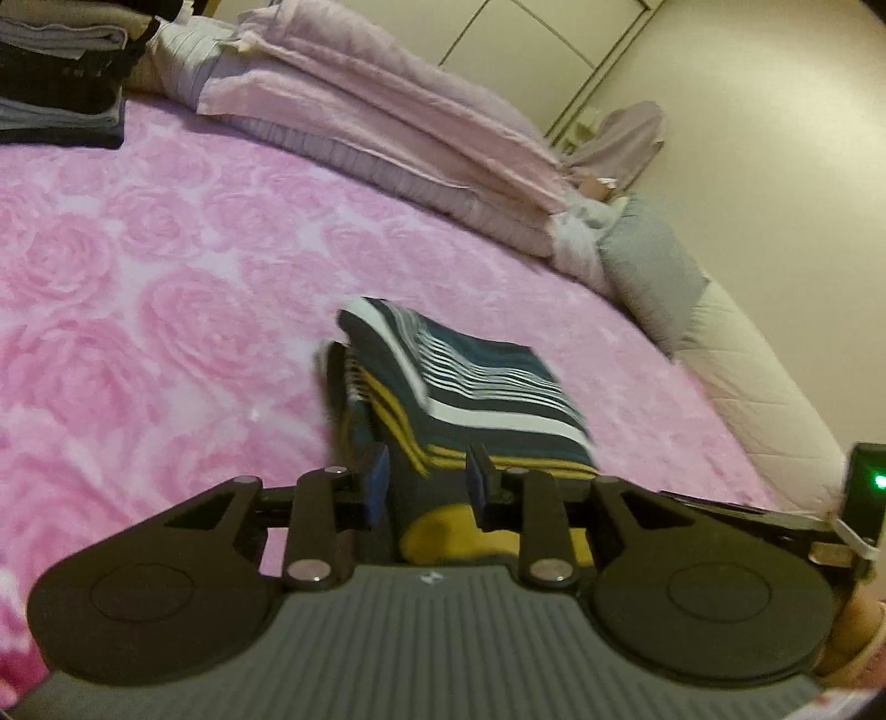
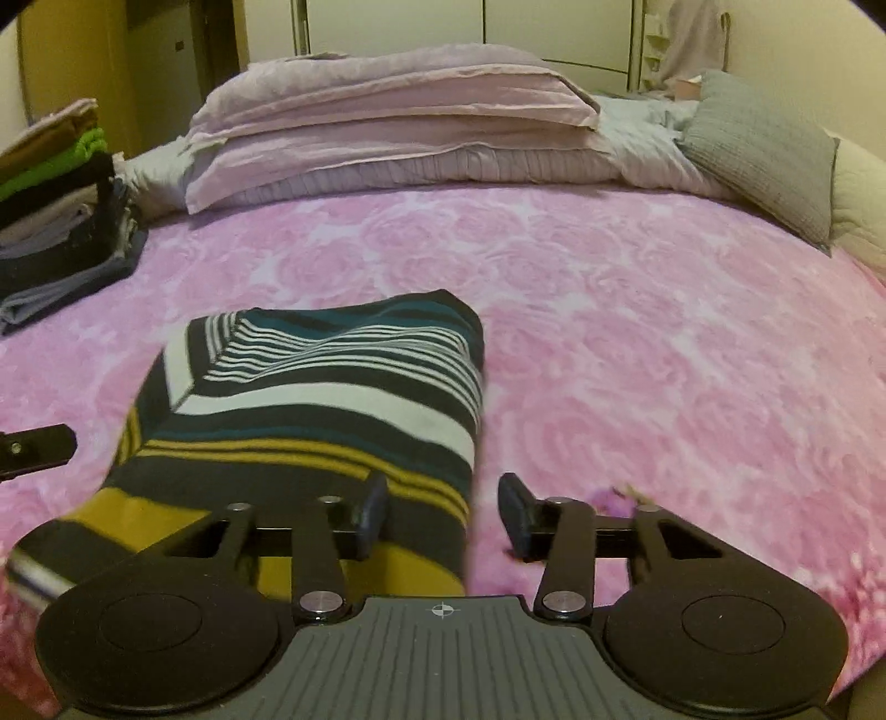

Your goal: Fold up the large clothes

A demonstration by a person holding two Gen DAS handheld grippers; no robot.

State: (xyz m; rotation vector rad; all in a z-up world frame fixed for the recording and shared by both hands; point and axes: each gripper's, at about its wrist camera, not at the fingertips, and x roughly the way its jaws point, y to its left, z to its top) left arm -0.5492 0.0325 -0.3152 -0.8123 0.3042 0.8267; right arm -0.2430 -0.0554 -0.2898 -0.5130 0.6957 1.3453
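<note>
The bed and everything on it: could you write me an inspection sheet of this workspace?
Surface: bed cover, pink with a rose pattern.
Job's things: striped garment, folded into a compact bundle.
Clutter: stack of folded clothes at the left; folded pink bedding; grey pillow.
Grippers: left gripper and right gripper both open, the garment's near edge between their fingers.
Cables: nothing seen.
Surroundings: pale cupboard doors behind the bed.
</note>
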